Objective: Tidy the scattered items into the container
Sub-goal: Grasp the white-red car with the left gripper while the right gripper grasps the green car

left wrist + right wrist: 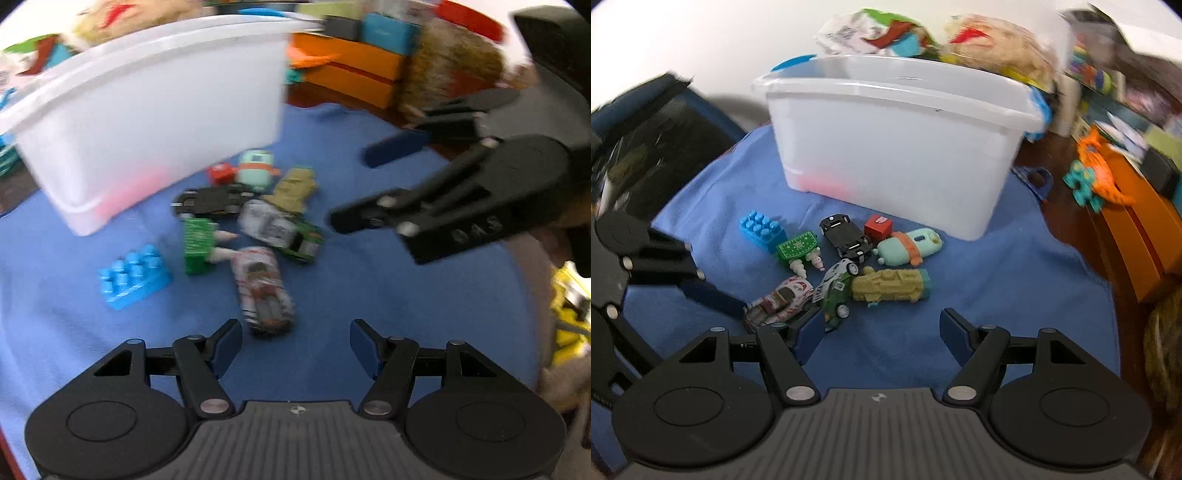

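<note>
Left wrist view: your left gripper (295,345) hangs wide open and empty over the red-and-white toy car (263,291); your right gripper (882,338) likewise gapes empty near the white container (894,147).

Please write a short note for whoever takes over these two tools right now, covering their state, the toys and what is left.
Left tool: open, empty, just short of the red and white car.
Right tool: open, empty, above the cloth near the green car.
Toys lie in a cluster on the blue cloth in front of the white bin: blue brick, green block, black car, red cube, mint figure, yellow train.
Done: something pink shows through the bin wall.
Left: every toy listed.
</note>
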Motion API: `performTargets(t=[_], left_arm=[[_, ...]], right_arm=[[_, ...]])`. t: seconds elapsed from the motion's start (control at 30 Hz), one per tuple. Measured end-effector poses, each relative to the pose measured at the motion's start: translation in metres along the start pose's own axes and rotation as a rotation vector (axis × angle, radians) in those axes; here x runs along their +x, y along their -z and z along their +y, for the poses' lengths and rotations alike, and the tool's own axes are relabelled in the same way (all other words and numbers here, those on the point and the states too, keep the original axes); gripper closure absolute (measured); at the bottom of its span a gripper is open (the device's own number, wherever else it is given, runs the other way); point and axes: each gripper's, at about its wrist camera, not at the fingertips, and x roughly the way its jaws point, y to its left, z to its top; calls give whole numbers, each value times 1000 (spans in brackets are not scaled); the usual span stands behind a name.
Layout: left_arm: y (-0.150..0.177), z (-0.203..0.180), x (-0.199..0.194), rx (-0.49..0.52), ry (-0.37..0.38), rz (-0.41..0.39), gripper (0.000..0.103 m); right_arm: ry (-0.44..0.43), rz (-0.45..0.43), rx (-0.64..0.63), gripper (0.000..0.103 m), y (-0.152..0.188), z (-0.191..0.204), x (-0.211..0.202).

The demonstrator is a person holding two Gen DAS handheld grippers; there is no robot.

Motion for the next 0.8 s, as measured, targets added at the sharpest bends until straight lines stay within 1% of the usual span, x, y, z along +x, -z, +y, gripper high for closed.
performTargets(t=[0.07,0.1,0.13,0.17,0.23,0.33,0.37,0.5,0.53,0.67,0.73,0.8], left_arm=[[-5,6,1,-47,-31,-19,35],[-8,9,2,-67,-41,-27,35],[-11,10,3,-81,-51,-33,35],[-13,10,5,-90,-66,-39,35],[-17,9,10,-97,-83,-35,39],[-21,4,15,-84,-123,-24,60],[-21,4,14,-83,-123,-21,69],[-17,10,7,-67,-129,-6,69],[-14,10,5,-56,-132,-2,69],[-4,15,-2,-40,-140,7,69],[0,18,-3,-51,-134,7,69],[1,21,-4,-71,-125,1,69]], right_arm=[[-2,6,-12,32,-1,-3,2],[-14,9,-7,35,-1,-4,3],[-28,11,0,40,-2,-5,3],[-40,11,5,42,-2,-4,3],[-64,8,5,50,-2,0,2],[-78,2,14,51,-3,8,2],[-77,8,22,51,-3,9,4],[-110,22,61,58,-5,14,12],[-111,22,58,61,-5,17,14],[-102,36,77,64,-6,22,25],[-107,50,97,64,-7,23,31],[-93,62,98,65,-8,25,37]])
